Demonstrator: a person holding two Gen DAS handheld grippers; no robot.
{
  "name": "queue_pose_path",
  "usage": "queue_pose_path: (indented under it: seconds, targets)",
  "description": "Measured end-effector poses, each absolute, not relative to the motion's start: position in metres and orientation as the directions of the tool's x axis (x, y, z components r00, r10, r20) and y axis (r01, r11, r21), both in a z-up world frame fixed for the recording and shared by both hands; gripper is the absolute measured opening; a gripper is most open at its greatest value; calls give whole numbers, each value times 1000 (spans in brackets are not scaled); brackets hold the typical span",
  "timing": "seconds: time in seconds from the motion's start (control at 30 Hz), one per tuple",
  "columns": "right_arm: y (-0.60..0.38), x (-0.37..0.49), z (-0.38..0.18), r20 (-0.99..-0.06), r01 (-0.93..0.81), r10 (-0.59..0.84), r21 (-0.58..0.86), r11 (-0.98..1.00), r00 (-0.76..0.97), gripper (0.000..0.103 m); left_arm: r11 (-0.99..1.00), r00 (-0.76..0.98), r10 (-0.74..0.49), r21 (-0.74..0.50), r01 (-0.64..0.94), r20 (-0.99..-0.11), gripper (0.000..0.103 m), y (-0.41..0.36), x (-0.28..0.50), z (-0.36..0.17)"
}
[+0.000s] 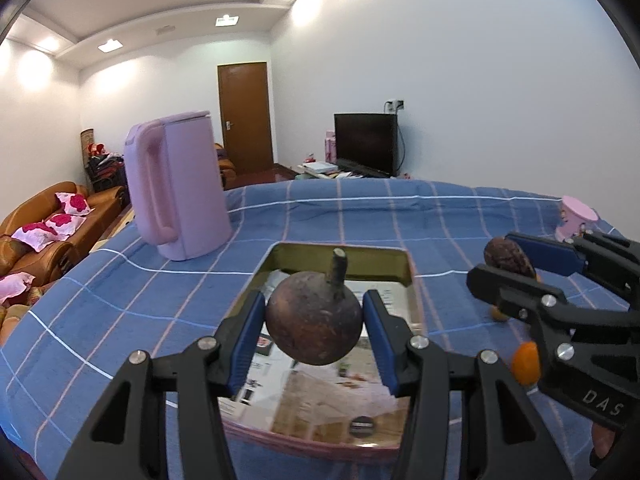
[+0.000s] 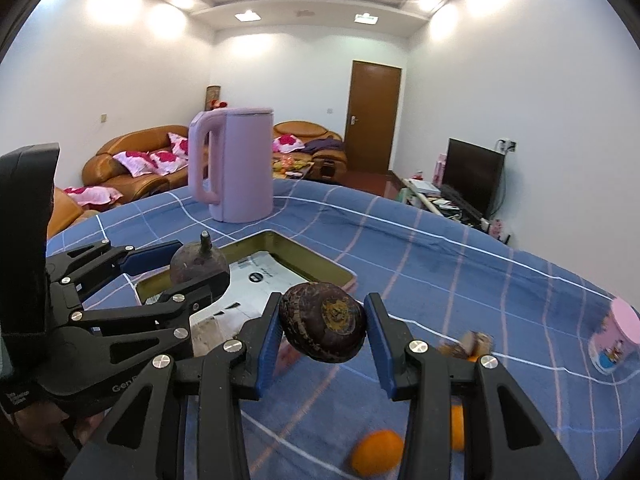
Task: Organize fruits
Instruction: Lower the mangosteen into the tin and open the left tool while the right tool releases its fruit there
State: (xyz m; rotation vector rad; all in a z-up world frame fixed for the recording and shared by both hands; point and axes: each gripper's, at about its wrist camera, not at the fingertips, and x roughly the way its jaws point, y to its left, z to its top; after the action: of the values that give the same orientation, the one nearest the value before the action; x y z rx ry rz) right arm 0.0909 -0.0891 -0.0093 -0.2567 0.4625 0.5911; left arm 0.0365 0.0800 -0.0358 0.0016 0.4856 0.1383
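Left gripper [image 1: 315,318] is clamped on a dark round fruit [image 1: 314,318] (stem up), held above the open tin tray [image 1: 340,249] on the blue checked cloth [image 1: 120,280]. Right gripper [image 2: 323,326] is clamped on a second dark fruit [image 2: 323,327], beside the tray. Oranges [image 2: 376,456] lie on the cloth below.

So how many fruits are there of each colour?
Dark purple-brown fruits: 2, the stemmed fruit in the left gripper and the flatter fruit in the right gripper.
Orange fruits: 2 plainly seen on the blue cloth; more may be hidden.
Total: at least 4.
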Motion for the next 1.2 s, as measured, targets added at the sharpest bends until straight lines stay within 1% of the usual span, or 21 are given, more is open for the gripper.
queue_pose_path:
  seconds: [0.27,0.37,0.47,0.93,1.13,1.2]
  targets:
    - [-57,109,-24,-526,-615,484,-97,783,699,43,989,851,143,41,-142,-505,52,98,48,-44]
    - [-49,115,-29,-539,-621,485,-91,779,688,43,991,842,127,23,-135,-524,52,103,52,-46]
    - [-47,118,-31,-548,-624,486,-87,777,681,43,989,835,141,38,-143,-532,52,104,54,-48]
    - [-40,131,-47,-603,-646,489,-58,761,630,43,990,791,130,31,-139,-598,53,110,66,-57]
    - [-39,133,-49,-609,-652,499,-41,757,617,43,989,788,136,32,-146,-600,53,112,67,-57]
    - [-39,134,-50,-615,-657,503,-32,753,607,44,987,801,148,40,-153,-580,54,111,65,-54]
